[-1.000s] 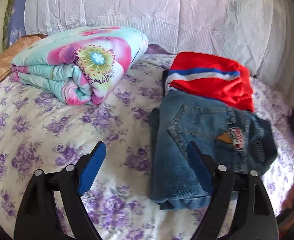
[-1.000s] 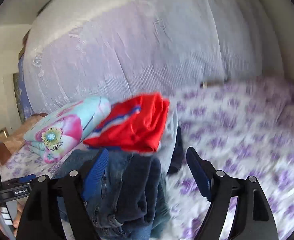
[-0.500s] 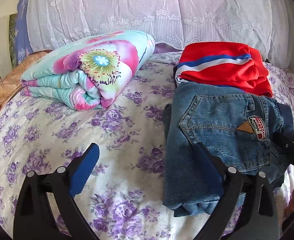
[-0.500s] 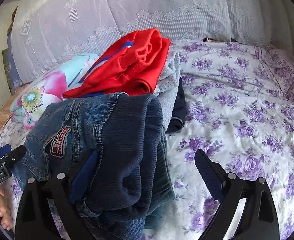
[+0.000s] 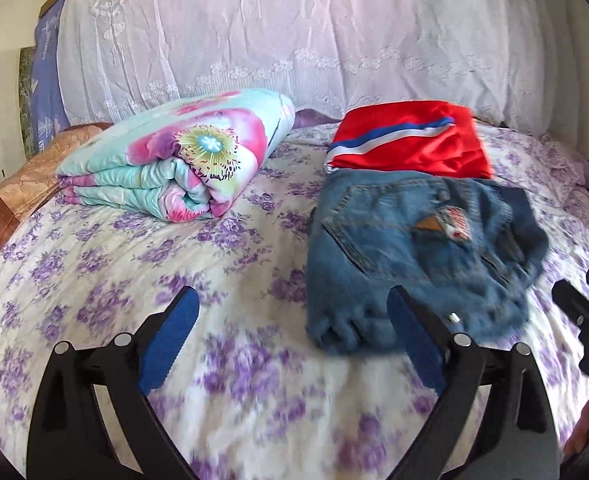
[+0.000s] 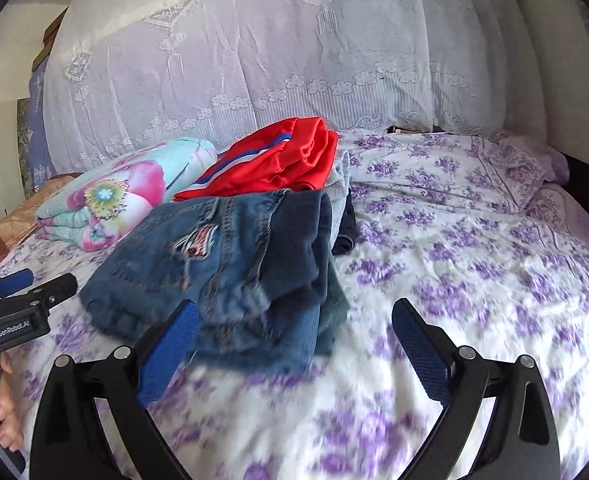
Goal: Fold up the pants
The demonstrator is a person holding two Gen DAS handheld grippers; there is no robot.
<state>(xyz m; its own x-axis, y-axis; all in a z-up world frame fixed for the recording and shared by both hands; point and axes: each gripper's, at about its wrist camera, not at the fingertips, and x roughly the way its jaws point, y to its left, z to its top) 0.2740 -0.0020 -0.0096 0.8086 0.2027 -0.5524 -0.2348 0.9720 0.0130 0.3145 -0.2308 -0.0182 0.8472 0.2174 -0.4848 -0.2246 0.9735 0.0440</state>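
Folded blue denim pants (image 5: 410, 256) lie on the floral bed sheet (image 5: 222, 280), with folded red pants with a blue and white stripe (image 5: 410, 140) just behind them. My left gripper (image 5: 290, 332) is open and empty, held back from the denim pants, its right finger in front of their near edge. My right gripper (image 6: 294, 344) is open and empty, near the front right corner of the denim pants (image 6: 222, 264). The red pants (image 6: 278, 164) rest on a grey garment behind the jeans.
A folded floral quilt (image 5: 182, 160) lies at the back left. A large lace-covered bolster (image 5: 294, 32) runs along the back. A brown cushion (image 5: 18, 192) sits at the far left. The right gripper's tip (image 5: 586, 300) shows at the right edge.
Both grippers have pulled back and away from the denim pants, which now lie folded and released on the sheet. More bed shows in front of both.
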